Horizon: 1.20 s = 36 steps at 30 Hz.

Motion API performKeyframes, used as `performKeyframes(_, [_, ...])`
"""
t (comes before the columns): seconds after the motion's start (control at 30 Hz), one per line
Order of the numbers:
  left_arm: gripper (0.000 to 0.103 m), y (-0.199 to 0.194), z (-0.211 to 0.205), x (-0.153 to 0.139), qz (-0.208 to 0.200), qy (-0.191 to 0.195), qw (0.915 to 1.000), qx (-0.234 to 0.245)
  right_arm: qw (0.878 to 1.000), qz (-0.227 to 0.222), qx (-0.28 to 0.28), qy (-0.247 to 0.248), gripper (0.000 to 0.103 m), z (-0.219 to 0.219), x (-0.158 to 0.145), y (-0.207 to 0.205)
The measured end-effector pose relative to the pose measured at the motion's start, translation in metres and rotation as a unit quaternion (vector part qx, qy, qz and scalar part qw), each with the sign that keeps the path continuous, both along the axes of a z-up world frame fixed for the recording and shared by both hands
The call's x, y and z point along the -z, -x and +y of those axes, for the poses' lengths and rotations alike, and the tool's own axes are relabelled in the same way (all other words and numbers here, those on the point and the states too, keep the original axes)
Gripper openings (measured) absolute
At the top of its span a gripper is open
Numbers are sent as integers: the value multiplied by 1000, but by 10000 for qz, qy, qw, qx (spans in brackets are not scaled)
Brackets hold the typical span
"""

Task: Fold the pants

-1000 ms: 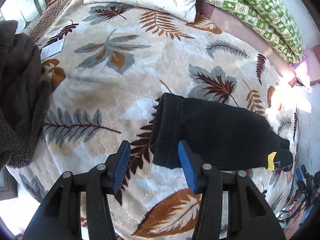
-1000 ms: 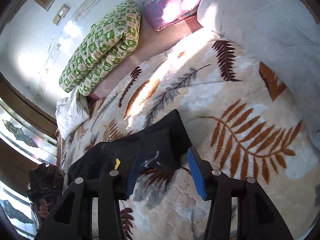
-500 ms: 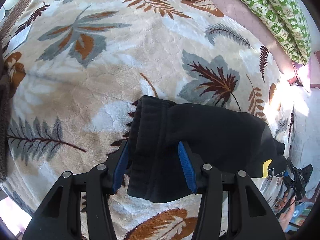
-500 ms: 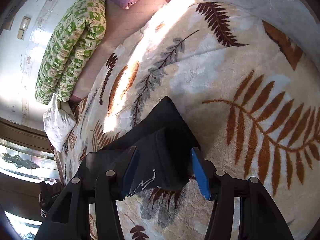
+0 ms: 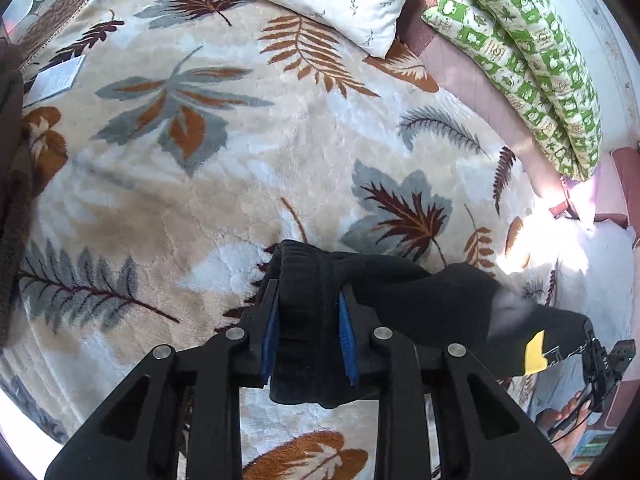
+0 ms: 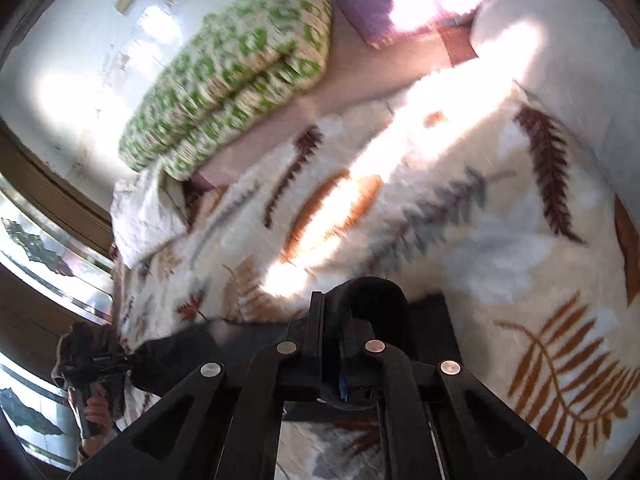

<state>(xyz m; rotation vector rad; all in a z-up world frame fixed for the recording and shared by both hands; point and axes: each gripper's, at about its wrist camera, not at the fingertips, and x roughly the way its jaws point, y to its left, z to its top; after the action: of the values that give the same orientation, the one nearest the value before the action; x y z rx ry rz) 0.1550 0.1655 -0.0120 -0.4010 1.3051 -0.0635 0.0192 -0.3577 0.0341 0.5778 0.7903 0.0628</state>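
Both grippers clench the black fleece pants [image 5: 420,300] – left gripper [image 5: 307,320] on the ribbed waistband, right gripper [image 6: 340,344] on bunched fabric – above the leaf-patterned plush blanket [image 5: 192,184].

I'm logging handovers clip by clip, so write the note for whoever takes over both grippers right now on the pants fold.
Left gripper: shut on the ribbed waistband end of the black fleece pants.
Right gripper: shut on a bunched fold at the pants' other end; that view is motion-blurred.
The pants lie in a narrow strip on the cream leaf-print plush blanket, both ends pinched.
Done: both grips taken.
Left: probably bring one end over the other, lay it flat and release.
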Motion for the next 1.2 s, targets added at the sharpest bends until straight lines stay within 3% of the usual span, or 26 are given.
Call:
performKeyframes(0.03, [24,0,-1,6,68,-111,9999,56,9997,-256,-60,17,5,2,-12,-1])
performKeyframes(0.1, [24,2,-3,18,235,-147,9995,160,9987,-348,-162,321,5,7,-19,-6])
performKeyframes(0.27, [24,1,-7,26,339,-186,9989,275,9952,394,-269,856,5,3,45,-3])
performKeyframes(0.37, [26,1,-11,24,333,-325,9981,413,9954,627,-156,711,9,-8,77,14])
performKeyframes(0.47, [26,2,-13,26,364,-383,9974,499,9957,751,-132,529,13,-18,91,30])
performKeyframes(0.63, [27,10,-12,17,252,-325,9974,596,9963,805,89,298,19,-35,88,48])
performKeyframes(0.7, [35,15,-9,15,265,-212,9974,629,9974,702,113,107,32,-38,84,50])
performKeyframes(0.77, [43,23,-7,13,227,-168,9973,682,9974,718,75,75,39,-33,84,47])
performKeyframes(0.93, [44,36,-13,16,231,-230,9959,845,9960,898,39,-11,39,-22,94,38])
performKeyframes(1.03, [44,41,-23,22,215,-644,9936,903,9948,1013,68,108,35,-17,98,35])
performKeyframes(1.07, [41,43,-25,20,175,-703,9930,933,9943,1050,60,189,24,-15,98,34])
performKeyframes(1.1, [40,46,-28,18,123,-735,9924,977,9935,1089,65,316,3,-14,98,34])
performKeyframes(1.13, [40,50,-30,15,24,-774,9915,1049,9930,1115,37,394,4,-12,97,35])
performKeyframes(1.2, [40,57,-38,17,-63,-1259,9848,1196,9939,983,53,501,3,-11,88,42])
